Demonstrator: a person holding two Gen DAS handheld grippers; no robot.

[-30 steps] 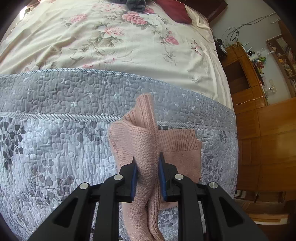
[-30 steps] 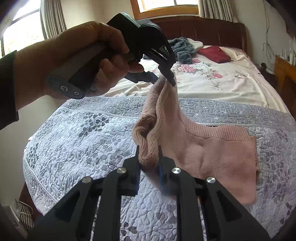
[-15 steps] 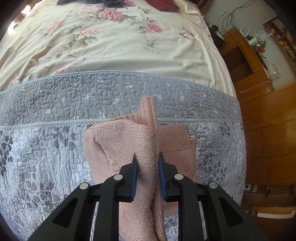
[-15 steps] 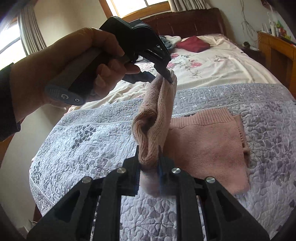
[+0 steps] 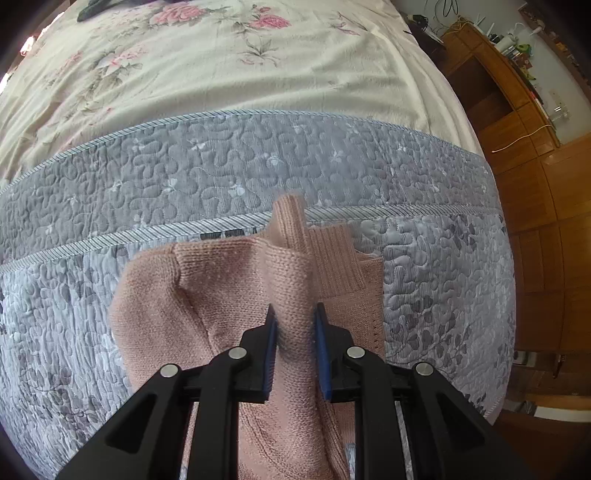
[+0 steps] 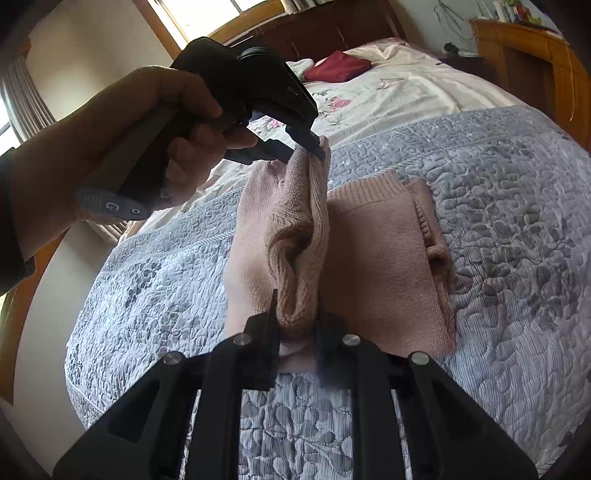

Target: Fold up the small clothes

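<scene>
Now you're mid-fold: your left gripper [image 5: 294, 332] and right gripper [image 6: 295, 314] each pinch one end of the pink sweater's [image 6: 384, 266] lifted edge. Next, carry that edge toward 3 o'clock across the flat half on the quilt [image 6: 517, 177], lower it square, then let go.

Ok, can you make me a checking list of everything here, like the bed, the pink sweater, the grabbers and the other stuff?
Surface: grey quilt over a floral sheet.
Job's things: pink sweater, partly folded, one edge lifted.
Clutter: red cloth near the headboard.
Grippers: left gripper and right gripper both shut on the sweater.
Cables: wires by the wall.
Surroundings: wooden cabinets, window.
</scene>
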